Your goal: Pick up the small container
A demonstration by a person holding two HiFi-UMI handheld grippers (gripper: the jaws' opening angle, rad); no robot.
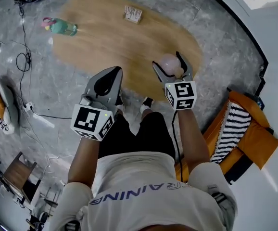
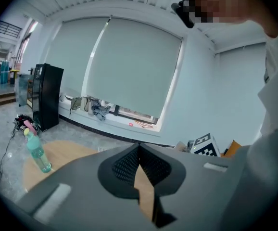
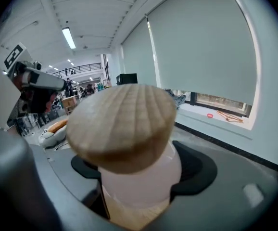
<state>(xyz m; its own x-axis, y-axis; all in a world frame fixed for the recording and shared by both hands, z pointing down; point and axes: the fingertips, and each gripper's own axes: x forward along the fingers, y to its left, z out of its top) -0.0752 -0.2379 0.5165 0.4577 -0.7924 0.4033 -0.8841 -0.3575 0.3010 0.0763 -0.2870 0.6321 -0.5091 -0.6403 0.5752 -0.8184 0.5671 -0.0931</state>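
The small container [image 1: 168,64] is a pale pink jar with a round wooden lid [image 3: 122,124]. My right gripper [image 1: 169,61] is shut on it, one jaw pressing each side of the pink body [image 3: 144,179], and holds it in the air above the near end of the oval wooden table [image 1: 110,42]. My left gripper [image 1: 111,73] hangs beside it on the left, over the table's near edge. Its jaws are shut with nothing between them, and in the left gripper view the black pads [image 2: 129,170] meet at the tips.
A green water bottle [image 1: 62,27] [image 2: 37,153] lies at the table's far left, and a small box [image 1: 133,14] stands at its far end. An orange seat with a striped cushion [image 1: 240,129] is at the right. Cables [image 1: 23,61] run over the floor at the left.
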